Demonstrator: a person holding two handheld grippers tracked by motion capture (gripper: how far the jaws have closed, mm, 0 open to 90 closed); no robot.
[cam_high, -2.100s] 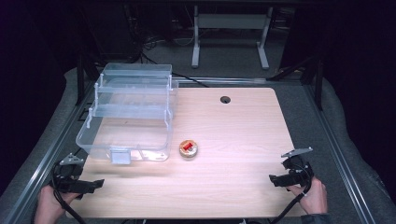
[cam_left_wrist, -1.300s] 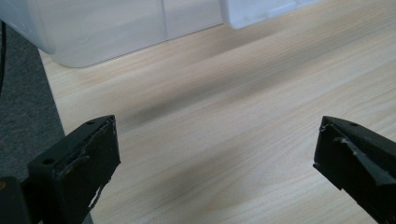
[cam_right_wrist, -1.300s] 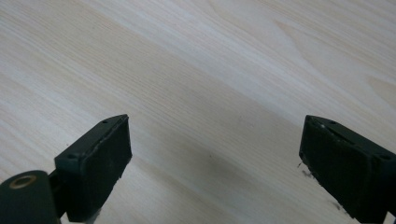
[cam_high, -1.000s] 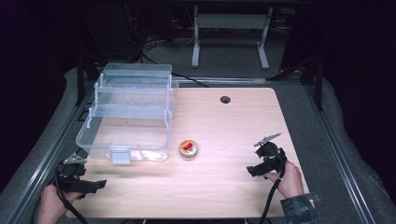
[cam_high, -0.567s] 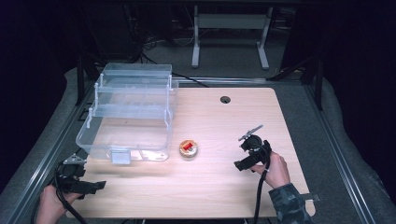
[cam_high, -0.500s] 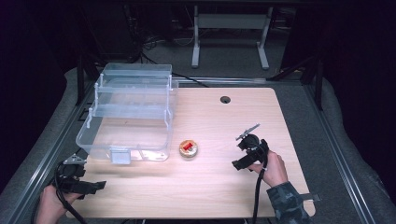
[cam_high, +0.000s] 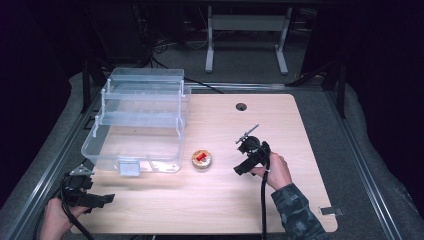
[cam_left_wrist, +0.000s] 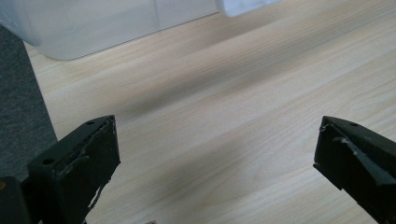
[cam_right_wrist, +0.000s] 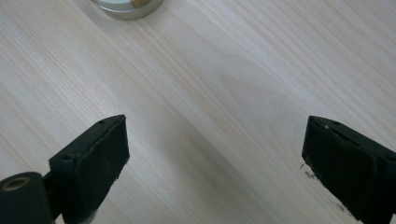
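Both grippers stand with their jaws wide apart and nothing between them, and I read that plainly from each gripper view, where bare wood grain fills the gap. From the largest thing down: my wooden table (cam_high: 280, 210) spreads pale under the high view, with a small dark cable hole (cam_high: 241, 106) near its far edge. On its left part sits the clear plastic organizer box (cam_high: 140, 122), tiered, with its trays stepped back toward the far side and a small latch tab (cam_high: 129, 167) at its near wall. In the left gripper view a bit of that box's rounded wall (cam_left_wrist: 93, 28) sits at the top, ahead of the jaws. My right gripper (cam_high: 239, 170) is held above the table's middle, right of the box, tilted with its jaws toward the small round tin (cam_high: 201, 159), near it yet not touching. That tin, with something red and yellow inside, lies on the wood just beside the box's near right corner; its metal rim (cam_right_wrist: 126, 10) peeks in at the top of the right gripper view. My left gripper (cam_high: 107, 199) rests low at the table's near left corner, apart from the box.
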